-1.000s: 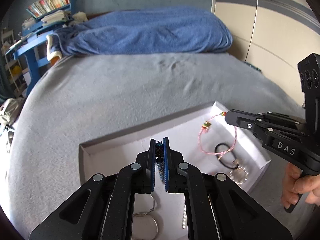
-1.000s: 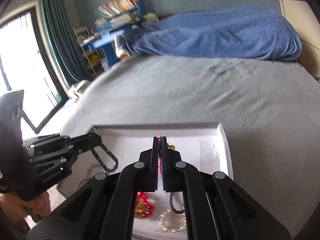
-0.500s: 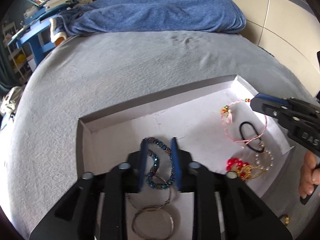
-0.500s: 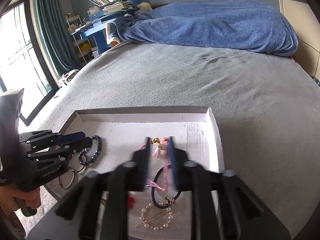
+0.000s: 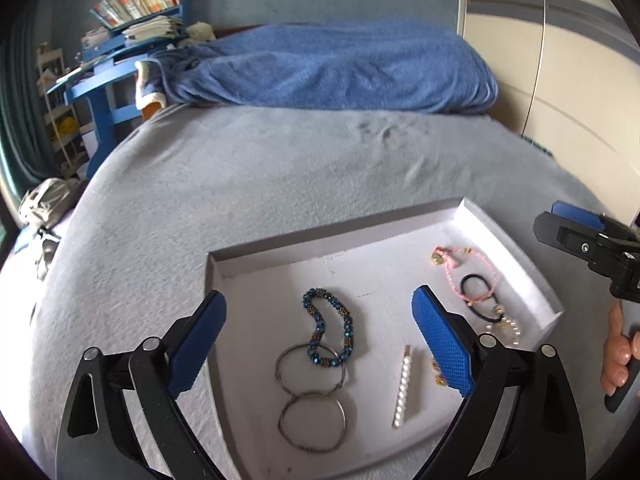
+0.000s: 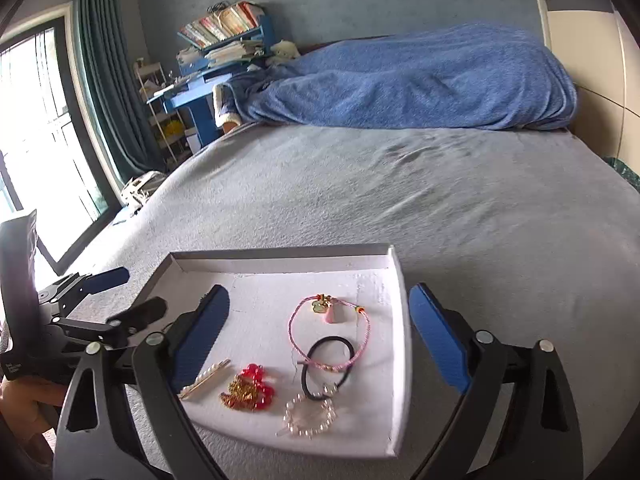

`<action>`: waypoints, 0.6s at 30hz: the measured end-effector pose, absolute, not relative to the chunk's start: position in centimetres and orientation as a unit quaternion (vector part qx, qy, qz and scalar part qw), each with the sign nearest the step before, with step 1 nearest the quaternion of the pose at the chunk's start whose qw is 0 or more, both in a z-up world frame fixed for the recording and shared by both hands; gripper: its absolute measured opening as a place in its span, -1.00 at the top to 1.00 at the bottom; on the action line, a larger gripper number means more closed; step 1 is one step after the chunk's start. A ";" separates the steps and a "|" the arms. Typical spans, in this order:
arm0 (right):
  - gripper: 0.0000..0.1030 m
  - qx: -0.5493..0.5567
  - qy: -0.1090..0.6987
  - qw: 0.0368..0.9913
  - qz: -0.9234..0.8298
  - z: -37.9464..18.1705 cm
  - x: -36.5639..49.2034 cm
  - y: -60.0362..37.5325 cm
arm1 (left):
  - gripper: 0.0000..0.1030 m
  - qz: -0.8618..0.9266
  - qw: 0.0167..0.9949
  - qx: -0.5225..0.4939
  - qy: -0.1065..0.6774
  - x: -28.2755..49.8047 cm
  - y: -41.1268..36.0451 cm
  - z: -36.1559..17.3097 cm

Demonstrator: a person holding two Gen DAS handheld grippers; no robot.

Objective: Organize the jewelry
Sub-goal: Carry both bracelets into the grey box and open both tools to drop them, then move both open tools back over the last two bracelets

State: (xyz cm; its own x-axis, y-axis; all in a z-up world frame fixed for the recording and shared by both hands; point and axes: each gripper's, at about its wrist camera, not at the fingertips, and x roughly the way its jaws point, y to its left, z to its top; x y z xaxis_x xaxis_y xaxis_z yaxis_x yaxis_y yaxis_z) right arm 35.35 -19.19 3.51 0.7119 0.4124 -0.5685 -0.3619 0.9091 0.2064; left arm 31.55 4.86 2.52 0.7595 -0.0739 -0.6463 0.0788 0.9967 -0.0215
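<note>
Both tongs are being opened, nothing between their pads: left tongs [image 5: 319,344] over blue beaded bracelet [image 5: 329,330], right tongs [image 6: 319,336] over pink cord bracelet [image 6: 329,334]. Both bracelets are lying inside white tray [image 6: 280,254], frame centre, on the bed [image 6: 440,200].

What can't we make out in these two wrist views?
- Left wrist: the red piece mostly sits behind the left tool's right finger; only gold bits show.
- Left wrist: the pearl ring is partly behind that finger too.
- Right wrist: the blue bracelet and hoops don't show; the right tool's left finger and the left tool cover that part of the tray.
</note>
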 end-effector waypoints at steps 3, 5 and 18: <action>-0.89 0.055 0.306 0.928 0.205 4.4 34.3 -20.3 | -0.84 -0.036 0.942 0.003 0.333 30.0 5.3 3.3; -0.89 0.063 0.304 0.929 0.201 4.6 33.6 -20.8 | -0.84 -0.035 0.945 0.000 0.326 28.9 5.6 3.6; -0.89 0.084 0.318 0.928 0.174 3.8 27.0 -23.8 | -0.89 -0.028 0.953 -0.041 0.299 20.0 7.0 4.0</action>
State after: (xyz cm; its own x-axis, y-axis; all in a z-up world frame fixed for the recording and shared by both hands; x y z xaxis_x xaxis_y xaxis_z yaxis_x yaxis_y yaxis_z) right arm 27.00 -23.77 3.76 0.7377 0.3762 -0.5606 -0.2693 0.9254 0.2666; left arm 19.98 7.03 3.95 0.8196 -0.0777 -0.5677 0.0290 0.9951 -0.0944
